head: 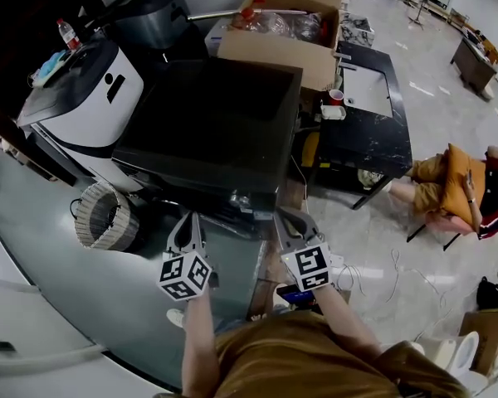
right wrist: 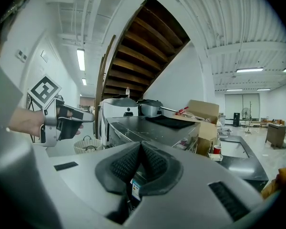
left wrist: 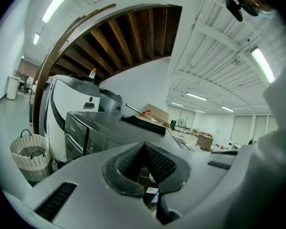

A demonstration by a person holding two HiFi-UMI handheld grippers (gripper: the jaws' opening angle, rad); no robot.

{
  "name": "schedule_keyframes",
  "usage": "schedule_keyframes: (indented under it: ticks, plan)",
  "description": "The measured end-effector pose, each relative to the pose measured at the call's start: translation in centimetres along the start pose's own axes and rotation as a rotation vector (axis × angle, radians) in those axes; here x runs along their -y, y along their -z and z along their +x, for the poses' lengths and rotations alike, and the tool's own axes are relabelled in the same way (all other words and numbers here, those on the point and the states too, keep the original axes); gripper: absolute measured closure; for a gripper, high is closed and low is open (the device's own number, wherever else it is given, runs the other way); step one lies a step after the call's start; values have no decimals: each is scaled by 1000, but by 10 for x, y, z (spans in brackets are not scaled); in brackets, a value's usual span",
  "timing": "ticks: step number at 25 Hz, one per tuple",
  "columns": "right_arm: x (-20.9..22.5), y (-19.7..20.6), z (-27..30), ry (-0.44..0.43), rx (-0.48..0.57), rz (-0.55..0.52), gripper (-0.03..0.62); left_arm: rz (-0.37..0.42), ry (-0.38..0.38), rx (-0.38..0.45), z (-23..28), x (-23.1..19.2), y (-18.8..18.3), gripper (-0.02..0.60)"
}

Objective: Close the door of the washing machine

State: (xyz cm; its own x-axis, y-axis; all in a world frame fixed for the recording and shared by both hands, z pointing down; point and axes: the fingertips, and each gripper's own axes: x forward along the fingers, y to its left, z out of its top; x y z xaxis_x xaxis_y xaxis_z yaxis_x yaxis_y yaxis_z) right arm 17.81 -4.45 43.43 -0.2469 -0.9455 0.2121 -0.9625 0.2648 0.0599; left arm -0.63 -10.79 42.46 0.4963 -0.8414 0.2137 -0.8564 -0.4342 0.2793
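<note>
A white appliance [head: 91, 98] stands tight against the left side of the washing machine [head: 207, 123], a wicker basket [head: 104, 216] sits off its front left corner, a cardboard box [head: 286, 27] crowds its back, a black table [head: 369, 131] flanks its right, and bare floor [head: 75, 297] lies open off its front left.

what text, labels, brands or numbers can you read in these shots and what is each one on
No text is readable.
Cube on the left gripper, cube on the right gripper: black-and-white square patterns, no words.
Sticker seen under the right gripper: too small to read.
Bottle label: blurred.
Black mark on the white appliance: a shape, illegible.
</note>
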Motion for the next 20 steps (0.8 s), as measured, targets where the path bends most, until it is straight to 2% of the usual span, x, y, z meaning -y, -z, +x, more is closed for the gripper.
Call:
schedule_keyframes:
  ticks: [20]
  plan:
    - [-4, 1, -7, -19, -6, -7, 582, -10, 10, 5, -5, 4, 2, 557]
